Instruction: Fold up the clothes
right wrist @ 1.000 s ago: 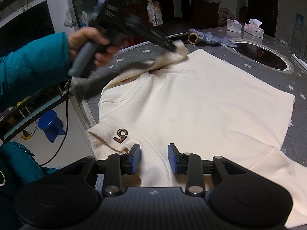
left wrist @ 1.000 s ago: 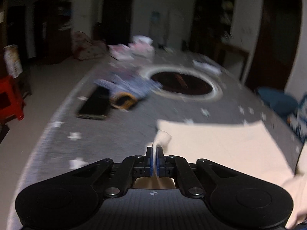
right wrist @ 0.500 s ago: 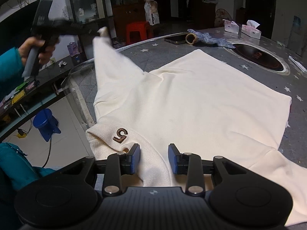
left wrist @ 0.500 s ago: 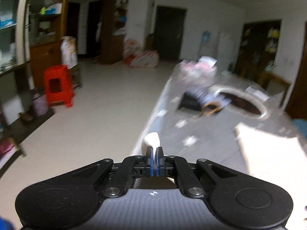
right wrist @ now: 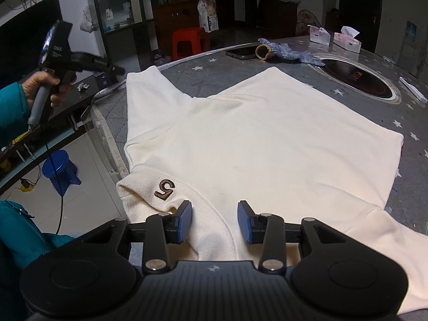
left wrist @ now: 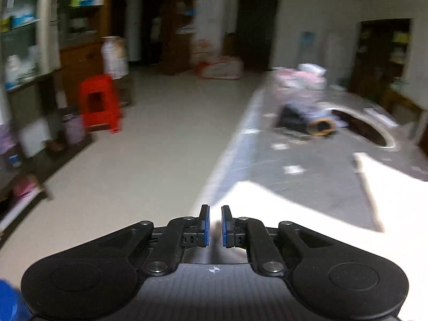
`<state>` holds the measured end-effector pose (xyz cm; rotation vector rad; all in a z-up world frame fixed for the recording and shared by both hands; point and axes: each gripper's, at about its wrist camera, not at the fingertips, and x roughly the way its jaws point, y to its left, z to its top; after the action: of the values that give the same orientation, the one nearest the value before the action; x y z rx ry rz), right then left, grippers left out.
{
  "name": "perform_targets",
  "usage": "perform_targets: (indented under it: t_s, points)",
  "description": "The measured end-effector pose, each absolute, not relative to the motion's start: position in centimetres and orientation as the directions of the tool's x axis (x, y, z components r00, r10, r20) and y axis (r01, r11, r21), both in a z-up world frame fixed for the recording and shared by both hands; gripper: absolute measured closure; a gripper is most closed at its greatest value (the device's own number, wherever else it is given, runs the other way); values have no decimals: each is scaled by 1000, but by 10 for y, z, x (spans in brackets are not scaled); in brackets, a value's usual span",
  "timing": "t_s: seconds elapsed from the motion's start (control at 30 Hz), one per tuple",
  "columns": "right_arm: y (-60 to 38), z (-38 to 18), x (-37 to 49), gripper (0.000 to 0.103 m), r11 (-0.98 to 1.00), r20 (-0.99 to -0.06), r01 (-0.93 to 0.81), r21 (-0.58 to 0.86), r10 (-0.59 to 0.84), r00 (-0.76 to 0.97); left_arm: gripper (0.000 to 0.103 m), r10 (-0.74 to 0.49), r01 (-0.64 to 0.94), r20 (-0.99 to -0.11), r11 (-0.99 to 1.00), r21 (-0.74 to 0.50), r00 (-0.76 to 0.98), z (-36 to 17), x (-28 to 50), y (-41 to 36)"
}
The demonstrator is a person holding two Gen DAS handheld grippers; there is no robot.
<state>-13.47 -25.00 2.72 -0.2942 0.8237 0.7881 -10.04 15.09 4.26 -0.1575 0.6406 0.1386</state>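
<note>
Cream sweatshirt (right wrist: 267, 139) lies flat on grey star-print bench (right wrist: 417, 187), one sleeve (right wrist: 144, 99) stretched toward bench edge; brown "5" patch (right wrist: 165, 189) near collar. Left gripper (left wrist: 213, 226): fingers just opened to narrow gap, nothing between, sleeve end just below. Right gripper (right wrist: 215, 220): fingers just widened, apart, pads not pressing fabric that lies between. Round dark inset (right wrist: 355, 79) in bench; phone (right wrist: 240, 52), glove (right wrist: 289, 50), tissue boxes (right wrist: 347, 43) beyond. Room: pale tile floor (left wrist: 133, 160), red stool (left wrist: 100, 103), shelves (left wrist: 24, 40), dark doorway (left wrist: 255, 32).
</note>
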Motion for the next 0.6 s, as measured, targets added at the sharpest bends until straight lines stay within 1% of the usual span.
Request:
perform_targets:
  t_s: [0.1,0.17,0.23,0.3,0.37,0.43,0.6]
  points:
    - [-250,27,-134,62,685,-749,-726,57,511,423,93,6,-103,-610,987,-123,792,41,-87,133]
    - [-251,26,-134,61,687,-747,-724,57,511,425,93,9,-90,-625,991,-98,781,36,-77,125]
    - [-252,26,-134,60,689,-745,-722,60,512,427,93,47,-110,-660,992,-54,749,28,-66,121]
    - [-253,26,-135,59,691,-742,-720,65,516,429,93,80,-128,-671,991,-23,737,25,-61,120]
    - [-254,25,-135,59,691,-739,-719,70,520,428,92,70,-129,-679,991,-37,731,30,-56,115]
    - [-255,25,-135,58,690,-739,-720,71,522,427,92,15,-85,-666,994,-73,746,37,-56,103]
    - [-255,25,-134,57,687,-737,-723,72,525,425,92,-184,110,-627,982,-155,757,51,-50,49]
